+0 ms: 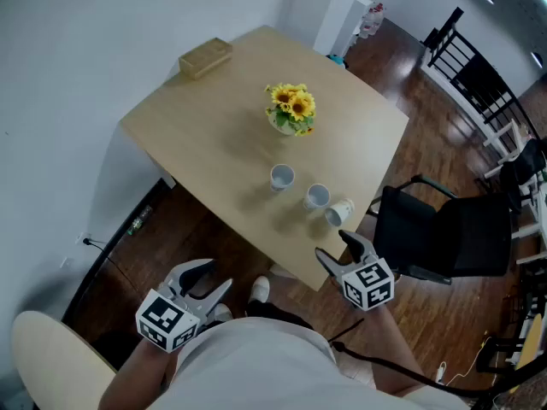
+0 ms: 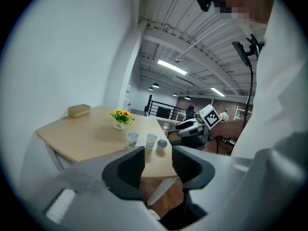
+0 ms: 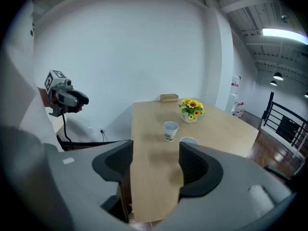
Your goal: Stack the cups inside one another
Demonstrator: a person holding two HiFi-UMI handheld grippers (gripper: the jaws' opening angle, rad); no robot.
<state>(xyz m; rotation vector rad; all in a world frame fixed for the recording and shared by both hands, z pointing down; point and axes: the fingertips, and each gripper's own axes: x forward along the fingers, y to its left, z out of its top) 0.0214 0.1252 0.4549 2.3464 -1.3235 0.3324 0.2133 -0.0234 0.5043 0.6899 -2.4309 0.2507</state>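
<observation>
Three white cups stand in a row near the table's front edge: one upright cup (image 1: 281, 178) (image 2: 132, 139) (image 3: 170, 131), a second upright cup (image 1: 316, 196) (image 2: 151, 140), and a third cup (image 1: 340, 213) (image 2: 162, 143) lying on its side. My right gripper (image 1: 339, 250) (image 3: 155, 160) hovers just off the table edge below the tipped cup, open and empty. In its view the right jaw half hides a cup rim (image 3: 187, 141). My left gripper (image 1: 215, 278) (image 2: 158, 165) is lower left, off the table over the floor, open and empty.
A vase of sunflowers (image 1: 293, 109) (image 3: 191, 109) sits mid-table and a wooden box (image 1: 205, 57) at the far corner of the light wood table (image 1: 214, 143). A black chair (image 1: 444, 229) stands to the right, a cream chair back (image 1: 51, 357) at lower left.
</observation>
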